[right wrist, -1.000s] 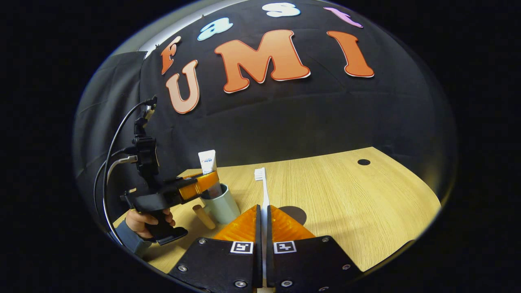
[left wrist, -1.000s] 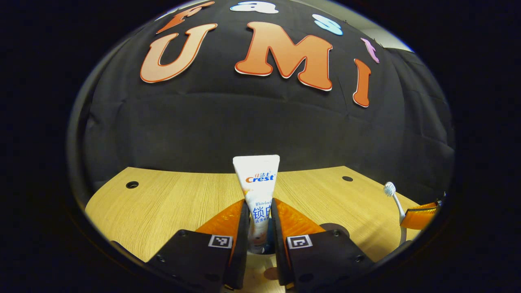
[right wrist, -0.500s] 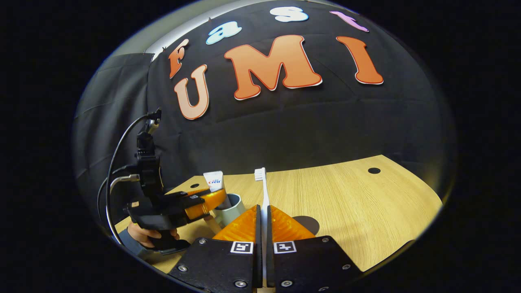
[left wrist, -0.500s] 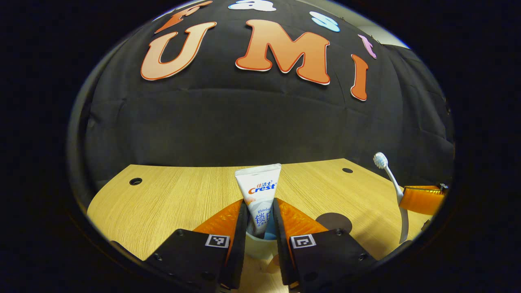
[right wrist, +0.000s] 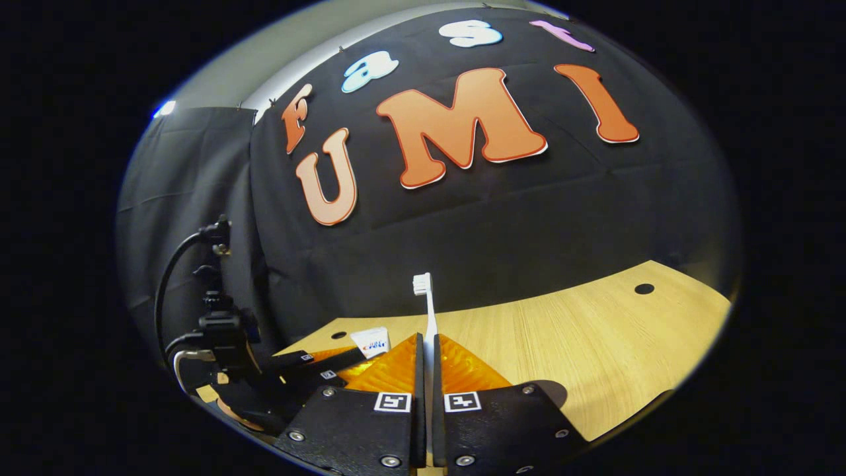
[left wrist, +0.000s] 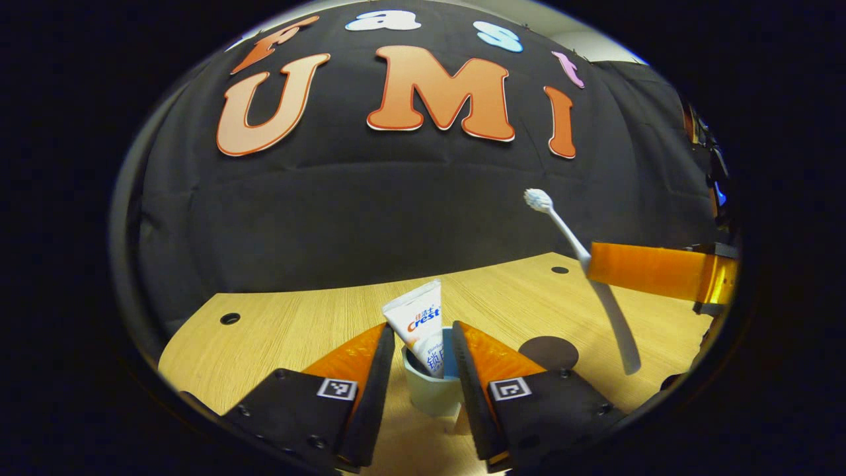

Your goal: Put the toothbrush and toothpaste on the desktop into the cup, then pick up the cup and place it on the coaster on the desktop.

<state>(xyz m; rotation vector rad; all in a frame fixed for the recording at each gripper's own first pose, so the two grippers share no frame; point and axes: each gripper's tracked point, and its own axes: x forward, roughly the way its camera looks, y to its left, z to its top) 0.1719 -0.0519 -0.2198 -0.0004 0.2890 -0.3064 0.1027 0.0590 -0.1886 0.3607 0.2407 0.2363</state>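
Desktop (left wrist: 284, 324), cup (left wrist: 429, 393), "Crest" toothpaste (left wrist: 423, 324)

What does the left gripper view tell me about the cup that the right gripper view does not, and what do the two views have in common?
The left gripper view shows the cup between the open left tongs. The toothpaste leans inside it, and the dark round coaster lies bare to the right of the cup.

The right gripper view shows the right tongs shut on the handle, and a cable rising behind the left tongs.

Both views show the toothbrush held up in the air, the top of the toothpaste, and the wooden table.
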